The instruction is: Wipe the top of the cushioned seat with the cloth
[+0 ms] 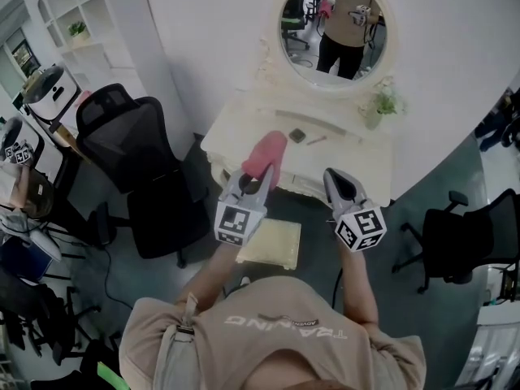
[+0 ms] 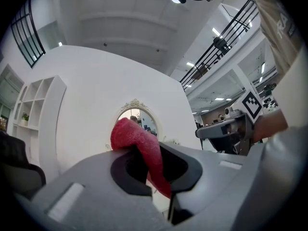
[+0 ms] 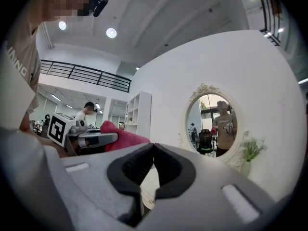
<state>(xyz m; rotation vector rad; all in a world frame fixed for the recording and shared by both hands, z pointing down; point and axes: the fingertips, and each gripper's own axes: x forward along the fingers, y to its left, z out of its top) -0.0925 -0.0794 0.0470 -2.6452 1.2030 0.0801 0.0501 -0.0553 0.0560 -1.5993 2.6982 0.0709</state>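
A pink-red cloth (image 1: 266, 156) hangs from my left gripper (image 1: 252, 180), which is shut on it and raised in front of me. In the left gripper view the cloth (image 2: 139, 148) bulges out above the closed jaws and drapes down between them. My right gripper (image 1: 340, 187) is held up beside it, shut with nothing in it (image 3: 153, 161); the cloth (image 3: 122, 138) shows at its left. The cushioned seat (image 1: 270, 244), pale yellow, is below and between the two grippers, partly hidden by my arms.
A cream dressing table (image 1: 244, 132) with an oval mirror (image 1: 333, 24) stands against the white wall, bearing small items and a potted plant (image 1: 380, 104). Black office chairs (image 1: 142, 173) stand left and right (image 1: 467, 238). White shelves (image 1: 77, 15) are at far left.
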